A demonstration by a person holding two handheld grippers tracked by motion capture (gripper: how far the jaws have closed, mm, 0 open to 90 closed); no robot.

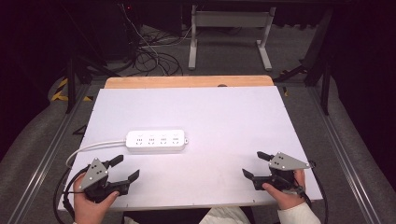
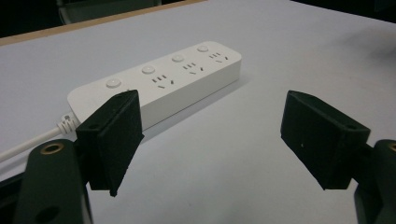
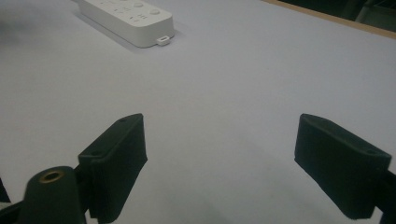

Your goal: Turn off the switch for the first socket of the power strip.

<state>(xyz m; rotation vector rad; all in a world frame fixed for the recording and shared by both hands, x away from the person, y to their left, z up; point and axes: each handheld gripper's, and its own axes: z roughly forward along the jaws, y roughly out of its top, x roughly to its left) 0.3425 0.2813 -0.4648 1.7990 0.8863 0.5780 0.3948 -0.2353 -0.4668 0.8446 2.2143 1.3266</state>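
Power strip lies untouched on white surface, nothing plugged in. Left gripper and right gripper hover near, jaws wide apart, empty. No step visibly begun.

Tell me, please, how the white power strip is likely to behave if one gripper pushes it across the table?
The power strip lies flat and low, so it will probably slide, not tip. Its smooth plastic shell may slip on the white table. The cable trailing from its left end looks springy and may swing it round.

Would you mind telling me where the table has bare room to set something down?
Bare: the far half beyond the power strip, and the near middle between the left gripper and right gripper. Crowded: the near-left corner, where the strip's cord loops.
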